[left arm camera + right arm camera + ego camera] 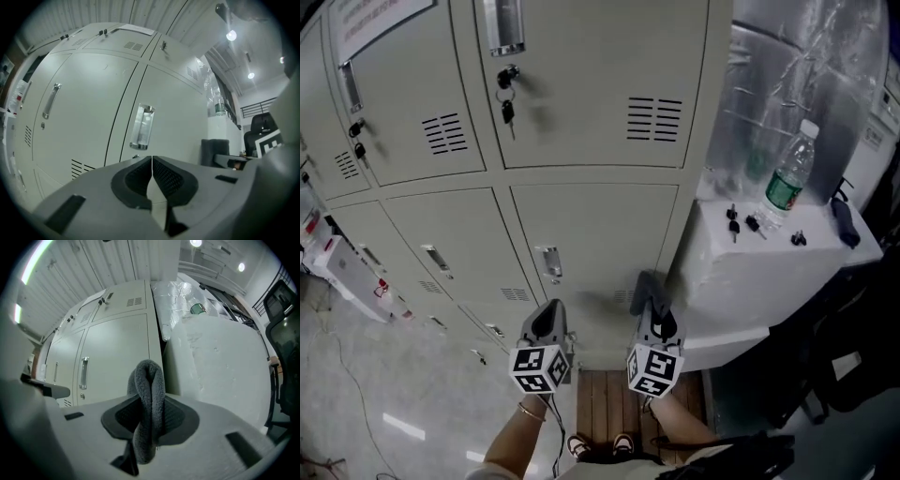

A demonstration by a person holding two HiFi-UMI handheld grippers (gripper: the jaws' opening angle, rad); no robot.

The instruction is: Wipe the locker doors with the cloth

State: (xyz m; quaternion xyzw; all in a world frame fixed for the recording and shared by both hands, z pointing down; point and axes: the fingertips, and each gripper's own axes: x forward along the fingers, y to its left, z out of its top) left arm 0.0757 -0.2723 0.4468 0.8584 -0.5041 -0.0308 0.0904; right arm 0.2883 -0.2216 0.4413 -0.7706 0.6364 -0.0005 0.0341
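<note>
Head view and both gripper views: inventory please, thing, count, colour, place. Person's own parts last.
Metal locker doors: several, pale grey, left and centre of head view.
Large white block: one, white, right of the lockers.
Clear plastic water bottle: one, green label, standing on the white block.
Key bunches: at least two, dark, hanging from upper door locks.
Fleece cloth: one, dark grey, clamped in the right gripper.
Left gripper: one, grey, shut, empty.
Right gripper: one, grey, shut on the fleece cloth.

READABLE TEXT: none in any view | notice sheet (375, 17) on locker door (403, 103): print too small to read | bottle label (785, 192): green, wording blurred
</note>
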